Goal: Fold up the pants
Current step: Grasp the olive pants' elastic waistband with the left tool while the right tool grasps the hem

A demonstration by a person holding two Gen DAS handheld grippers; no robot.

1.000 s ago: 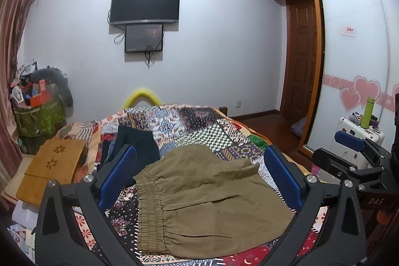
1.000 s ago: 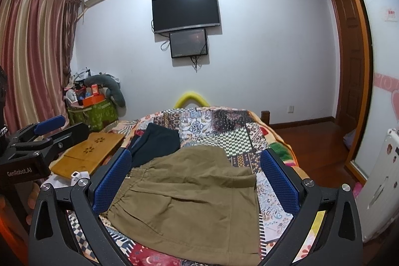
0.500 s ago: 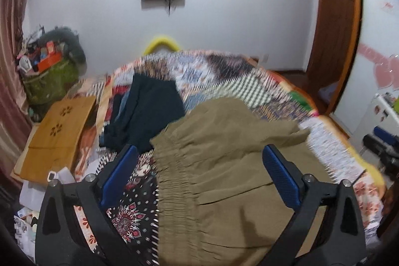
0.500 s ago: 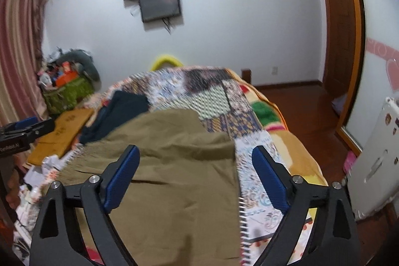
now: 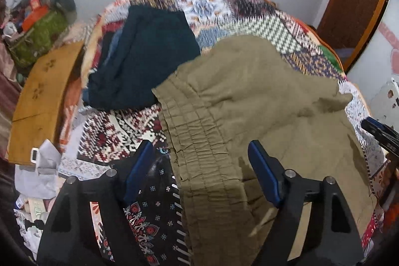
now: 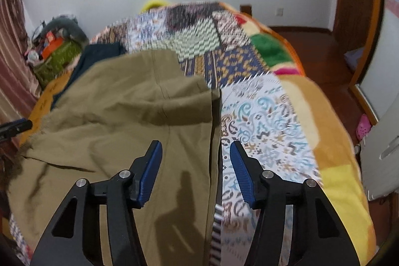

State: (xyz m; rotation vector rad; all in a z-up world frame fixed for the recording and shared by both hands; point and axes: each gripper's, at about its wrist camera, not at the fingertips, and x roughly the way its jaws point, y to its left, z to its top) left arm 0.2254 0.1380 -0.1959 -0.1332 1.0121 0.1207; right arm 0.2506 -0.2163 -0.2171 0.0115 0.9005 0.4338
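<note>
Olive-green pants (image 5: 249,101) lie partly folded on a patchwork bedspread (image 5: 224,6). The elastic waistband (image 5: 197,141) runs down the middle of the left wrist view. My left gripper (image 5: 200,148) is open and straddles the waistband just above it. In the right wrist view the pants (image 6: 119,116) fill the left half, with their hem edge (image 6: 214,131) running toward me. My right gripper (image 6: 195,147) is open over that edge, one finger over the cloth, one over the bedspread (image 6: 269,111).
A dark navy garment (image 5: 147,56) lies on the bed beyond the waistband. A wooden board (image 5: 42,91) and a cluttered green bag (image 5: 37,36) stand left of the bed. A white case (image 6: 384,141) and wardrobe are to the right.
Both grippers have dropped down close to the pants and tilted toward the bed. Both have narrowed their opening, the left over the waistband, the right over the hem edge.
</note>
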